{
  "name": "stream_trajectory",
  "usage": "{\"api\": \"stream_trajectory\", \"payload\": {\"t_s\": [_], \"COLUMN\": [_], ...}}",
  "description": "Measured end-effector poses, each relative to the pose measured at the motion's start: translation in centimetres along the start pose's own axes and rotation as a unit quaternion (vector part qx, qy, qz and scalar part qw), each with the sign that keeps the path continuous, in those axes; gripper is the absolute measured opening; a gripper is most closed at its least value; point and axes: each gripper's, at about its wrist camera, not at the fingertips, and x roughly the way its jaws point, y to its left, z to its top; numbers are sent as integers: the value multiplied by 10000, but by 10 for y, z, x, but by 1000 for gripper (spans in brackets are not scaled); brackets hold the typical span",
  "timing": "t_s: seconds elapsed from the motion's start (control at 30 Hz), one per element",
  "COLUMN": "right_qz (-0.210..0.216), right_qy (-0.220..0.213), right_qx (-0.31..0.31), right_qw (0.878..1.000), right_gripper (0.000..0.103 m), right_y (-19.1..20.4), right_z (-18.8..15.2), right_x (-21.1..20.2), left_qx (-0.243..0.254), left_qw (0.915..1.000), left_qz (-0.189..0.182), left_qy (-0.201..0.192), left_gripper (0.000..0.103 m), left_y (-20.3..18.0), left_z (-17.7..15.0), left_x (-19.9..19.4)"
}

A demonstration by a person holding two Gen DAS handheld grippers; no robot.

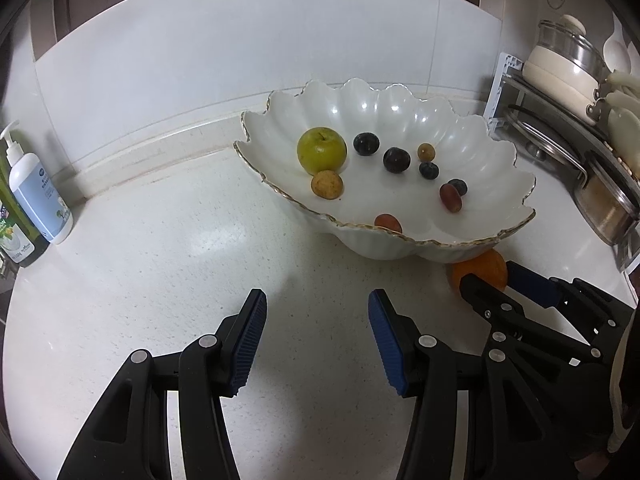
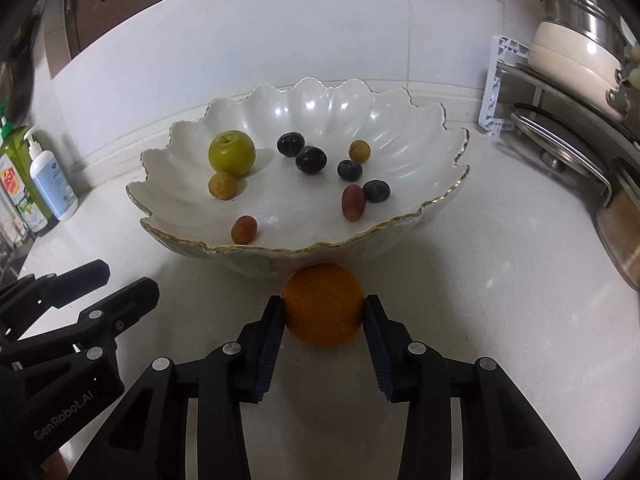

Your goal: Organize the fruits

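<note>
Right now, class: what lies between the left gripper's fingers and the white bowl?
Only bare white countertop lies between the left gripper and the bowl, seen in the left wrist view.

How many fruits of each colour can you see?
Green: 1, green apple
Orange: 1, orange
Dark blue or purple: 4, such as this berry
Red: 2, red grapes
Tan: 2, such as this small one
Total: 10

Left wrist view: angled down over the counter point(image 1: 160, 240), bowl point(image 1: 400, 240) ahead and right. Right wrist view: similarly angled, nearer, bowl point(image 2: 240, 260) centred. Both share the bowl, the counter and the pot rack point(image 1: 560, 120).
</note>
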Motion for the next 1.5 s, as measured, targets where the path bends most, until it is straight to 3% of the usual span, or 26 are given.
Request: {"api": "stream_trajectory", "payload": {"t_s": [0.73, 1.5], "right_qz": [-184, -157], "right_qy": [-497, -1265], "right_qx": [213, 112], "right_qw": [9984, 9918], "right_gripper": [41, 41], "right_y": [2, 20], "right_z": [-10, 27], "right_x": [-69, -118], "left_qx": [240, 335], "left_qw": [9986, 9934], "left_qz": [-316, -354], "left_qy": [-356, -1040], "left_gripper": [52, 52], "left_y": [-4, 13], "left_z": [3, 37], "left_x": [-48, -98]}}
